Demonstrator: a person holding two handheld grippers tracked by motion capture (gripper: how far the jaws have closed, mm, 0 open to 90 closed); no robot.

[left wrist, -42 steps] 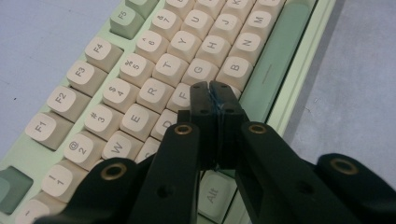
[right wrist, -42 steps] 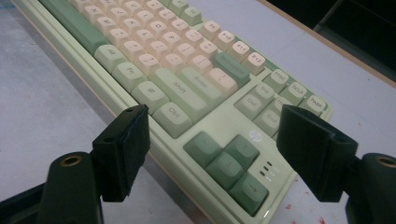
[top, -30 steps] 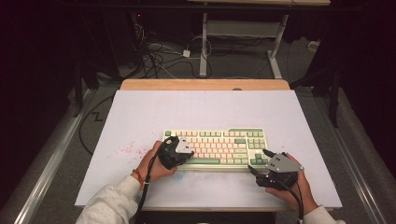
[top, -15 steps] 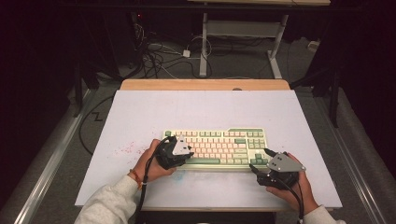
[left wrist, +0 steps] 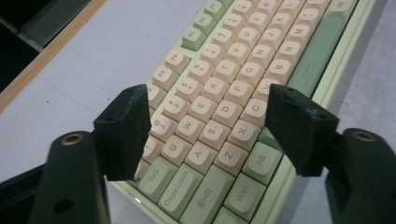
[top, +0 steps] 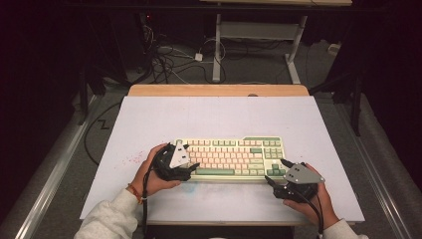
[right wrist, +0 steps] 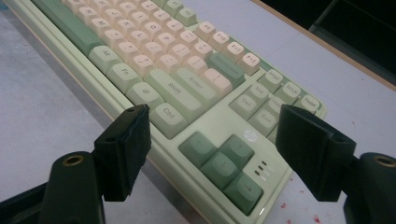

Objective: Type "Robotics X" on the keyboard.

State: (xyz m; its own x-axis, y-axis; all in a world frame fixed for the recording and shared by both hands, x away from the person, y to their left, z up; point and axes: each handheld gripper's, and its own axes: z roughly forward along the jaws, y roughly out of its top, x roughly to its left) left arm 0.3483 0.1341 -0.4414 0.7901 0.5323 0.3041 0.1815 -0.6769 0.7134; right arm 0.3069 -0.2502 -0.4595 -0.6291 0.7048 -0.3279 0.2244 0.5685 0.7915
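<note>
A pale green keyboard (top: 234,155) with cream and green keys lies on the white mat (top: 219,119), near the front. My left gripper (top: 191,157) hovers at the keyboard's left end. Its jaws have just been opening and now stand wide apart above the letter keys, gripping nothing. In the left gripper view, the left gripper (left wrist: 208,100) frames the keyboard (left wrist: 219,56) around the Q-to-C keys. My right gripper (top: 275,170) rests at the keyboard's front right corner, open and empty. The right gripper view has the right gripper (right wrist: 215,114) over the arrow keys of the keyboard (right wrist: 154,51).
The mat covers a wooden table whose far edge (top: 219,90) shows as a bare strip. Small red specks (top: 132,159) mark the mat left of the keyboard. Cables (top: 164,64) and a desk frame (top: 259,35) stand on the floor beyond the table.
The left gripper's jaws have gone from shut to wide open, and that hand has shifted slightly to the left. The right hand and the keyboard have stayed put.
</note>
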